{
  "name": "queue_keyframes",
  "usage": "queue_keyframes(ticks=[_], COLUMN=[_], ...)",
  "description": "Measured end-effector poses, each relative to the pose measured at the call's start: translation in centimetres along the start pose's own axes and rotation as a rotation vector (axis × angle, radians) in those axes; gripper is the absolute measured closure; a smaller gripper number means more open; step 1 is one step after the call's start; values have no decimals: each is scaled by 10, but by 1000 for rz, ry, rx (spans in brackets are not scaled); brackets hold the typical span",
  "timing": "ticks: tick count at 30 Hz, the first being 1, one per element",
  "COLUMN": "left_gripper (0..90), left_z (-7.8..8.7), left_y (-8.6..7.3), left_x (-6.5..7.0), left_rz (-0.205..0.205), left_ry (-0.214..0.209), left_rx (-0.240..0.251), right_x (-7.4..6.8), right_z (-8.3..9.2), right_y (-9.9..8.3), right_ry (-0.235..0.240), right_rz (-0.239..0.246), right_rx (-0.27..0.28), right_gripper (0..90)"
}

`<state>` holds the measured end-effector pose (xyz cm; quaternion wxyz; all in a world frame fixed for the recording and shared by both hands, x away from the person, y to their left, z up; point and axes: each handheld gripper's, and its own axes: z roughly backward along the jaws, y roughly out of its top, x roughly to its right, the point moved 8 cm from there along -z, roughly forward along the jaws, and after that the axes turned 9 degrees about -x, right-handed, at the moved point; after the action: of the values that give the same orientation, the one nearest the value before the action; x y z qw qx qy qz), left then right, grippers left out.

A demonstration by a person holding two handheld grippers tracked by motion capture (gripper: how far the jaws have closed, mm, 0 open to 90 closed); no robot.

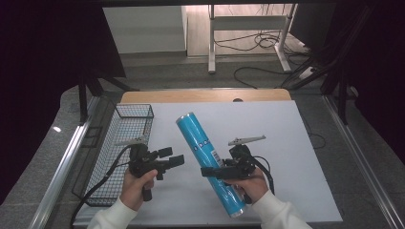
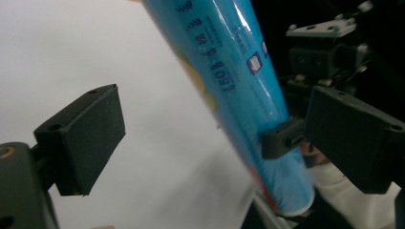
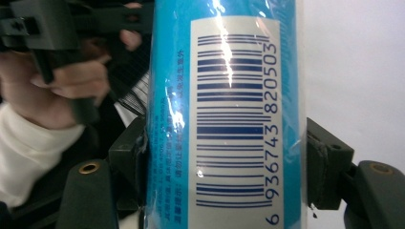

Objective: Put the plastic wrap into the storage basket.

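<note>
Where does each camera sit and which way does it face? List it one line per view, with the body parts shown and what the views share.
High view: above the person's side, looking forward and down on the white table; both forearms enter from below.
Left gripper view: rides the left gripper, looking between its open jaws at the shiny blue cylindrical tube.
Right gripper view: rides the right gripper, jaws clamping the tube's barcode; the left hand shows beyond.
Shared: all three show the tube.
</note>
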<state>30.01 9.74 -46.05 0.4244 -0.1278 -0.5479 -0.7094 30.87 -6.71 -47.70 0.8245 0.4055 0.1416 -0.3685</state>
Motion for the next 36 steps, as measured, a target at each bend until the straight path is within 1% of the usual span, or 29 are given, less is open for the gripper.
queue_keyframes(ticks=[2, 3, 5, 6, 7, 8, 10, 12, 14, 17, 18, 19, 20, 21, 22, 24, 25, 29, 34, 35, 36], left_gripper=[58, 56, 56, 58, 61, 65, 73, 83, 86, 131, 131, 146, 153, 184, 184, 212, 222, 230, 229, 227, 231], left_z=[-5, -7, -13, -13, -18, -18, -26, -29, -33, -38, -40, -45, -45, -46, -46, -46, -47, -47, -50, -51, -51], left_y=[4, 6, 10, 10, 13, 13, 15, 16, 17, 17, 17, 13, 13, 12, 13, 13, 12, 12, 11, 10, 10], left_x=[3, 4, 8, 8, 10, 10, 13, 14, 14, 13, 12, 11, 11, 12, 12, 12, 12, 11, 11, 11, 11], left_rz=[3, 2, -11, -11, -4, -4, -2, -5, -5, 13, 15, 12, 12, 14, 12, 8, 15, 24, 45, 53, 53], left_ry=[-34, -44, -65, -65, -79, -79, -94, -100, -96, -95, -94, -97, -97, -107, -109, -109, -120, -126, -142, -146, -146], left_rx=[7, 7, 7, 7, 3, 3, -6, -12, -15, -24, -29, -45, -45, -47, -45, -47, -50, -53, -62, -66, -66], right_x=[-4, -6, -10, -10, -12, -12, -14, -15, -15, -17, -17, -17, -17, -18, -18, -18, -18, -18, -18, -19, -19], right_z=[1, 1, 1, 1, 0, 0, -2, -4, -5, -9, -9, -10, -10, -11, -11, -12, -13, -14, -16, -17, -17], right_y=[2, 3, 5, 5, 6, 6, 8, 8, 8, 8, 8, 9, 9, 9, 9, 9, 9, 10, 10, 10, 10], right_ry=[15, 23, 28, 28, 32, 32, 42, 45, 43, 39, 39, 30, 30, 36, 36, 27, 22, 14, 4, 2, 2], right_rz=[-2, 7, 20, 20, 20, 20, 17, 17, 21, 28, 28, 34, 34, 41, 41, 49, 52, 58, 64, 73, 73], right_rx=[18, 29, 45, 45, 55, 55, 65, 66, 67, 67, 67, 77, 77, 74, 74, 72, 78, 80, 78, 72, 72], right_gripper=[324, 324, 324, 324, 324, 324, 324, 323, 324, 324, 324, 323, 323, 323, 323, 324, 323, 323, 323, 323, 323])
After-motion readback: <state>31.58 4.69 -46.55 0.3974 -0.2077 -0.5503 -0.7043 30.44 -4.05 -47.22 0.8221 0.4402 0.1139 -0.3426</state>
